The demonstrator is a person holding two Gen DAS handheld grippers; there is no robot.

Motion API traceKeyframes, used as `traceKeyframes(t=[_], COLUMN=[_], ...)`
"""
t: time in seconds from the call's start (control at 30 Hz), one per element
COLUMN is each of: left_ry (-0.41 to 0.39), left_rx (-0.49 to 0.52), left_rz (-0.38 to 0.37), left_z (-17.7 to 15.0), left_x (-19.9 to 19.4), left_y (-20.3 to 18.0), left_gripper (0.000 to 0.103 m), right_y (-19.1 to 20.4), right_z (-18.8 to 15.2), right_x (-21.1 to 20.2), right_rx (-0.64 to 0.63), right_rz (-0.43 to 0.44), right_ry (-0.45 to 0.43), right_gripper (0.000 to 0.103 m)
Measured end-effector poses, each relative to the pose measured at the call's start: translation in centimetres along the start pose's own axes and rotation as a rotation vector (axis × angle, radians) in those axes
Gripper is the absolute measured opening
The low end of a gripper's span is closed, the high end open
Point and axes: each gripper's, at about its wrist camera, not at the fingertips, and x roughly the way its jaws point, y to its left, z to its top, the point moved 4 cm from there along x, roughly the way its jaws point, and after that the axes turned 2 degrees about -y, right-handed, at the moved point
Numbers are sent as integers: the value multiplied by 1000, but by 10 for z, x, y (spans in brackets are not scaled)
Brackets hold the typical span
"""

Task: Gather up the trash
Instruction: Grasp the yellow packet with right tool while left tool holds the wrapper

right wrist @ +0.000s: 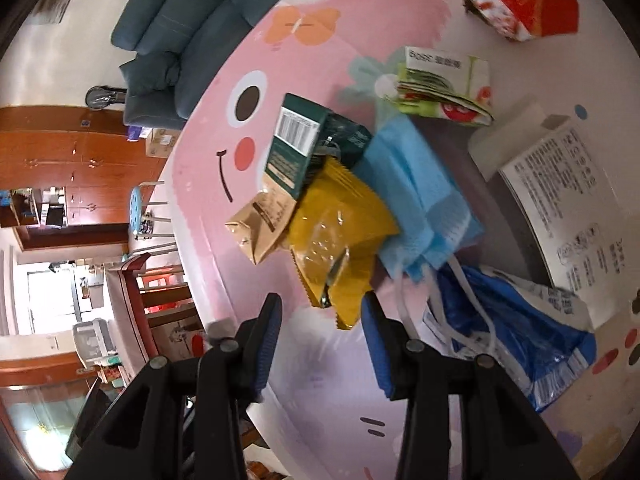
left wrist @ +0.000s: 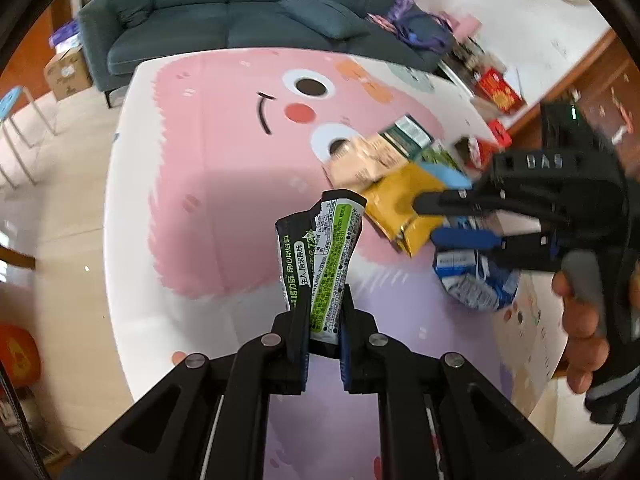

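My left gripper (left wrist: pixel 323 322) is shut on a black and green snack wrapper (left wrist: pixel 324 256) and holds it upright above the pink cartoon table (left wrist: pixel 200 200). My right gripper (right wrist: pixel 322 310) is open, its blue-padded fingers on either side of the lower end of a yellow wrapper (right wrist: pixel 338 236). In the left wrist view the right gripper (left wrist: pixel 430 220) reaches in from the right over the same yellow wrapper (left wrist: pixel 396 204). A tan and green packet (right wrist: pixel 280 176), a blue face mask (right wrist: pixel 420 196) and a blue and white bag (right wrist: pixel 516 332) lie around it.
A red wrapper (right wrist: pixel 524 4), a green tissue pack (right wrist: pixel 444 84) and a white printed box (right wrist: pixel 568 196) lie further right on the table. A dark blue sofa (left wrist: pixel 240 12) stands behind the table. A blue stool (right wrist: pixel 138 208) and wooden cabinets (right wrist: pixel 80 152) are on the left.
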Motion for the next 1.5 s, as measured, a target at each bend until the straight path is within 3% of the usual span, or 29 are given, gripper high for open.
traceKeyframes(t=[0.27,0.47,0.5,0.53,0.57,0.9,1.17,1.5], left_ry=[-22,-34,-39,-42,-48,-73,-126,-190], left_rx=[-49,-93,-104,-110,-119,-124,-101,-108], left_rz=[-15,-17,-19,-20,-24,-13,-14,12], left_z=[7,2,2,2,2,-10,-36,-117], left_x=[-8,-10,-11,-12,-13,-28,-68,-106], left_y=[15,15,15,15,15,5,-41,-138], left_gripper=[9,9,9,9,9,9,9,9], right_y=[-6,8,9,9,11,34,13,-77], right_z=[10,13,13,12,11,-19,-60,-142], right_x=[13,16,17,19,21,-26,-87,-167], right_rx=[53,2,-4,-15,-34,-264,-404,-505], right_rz=[-43,-17,-17,-13,-3,99,100,116], right_ry=[-79,-174,-184,-190,-190,-257,-261,-229], right_gripper=[41,41,38,16,4,2,2,2])
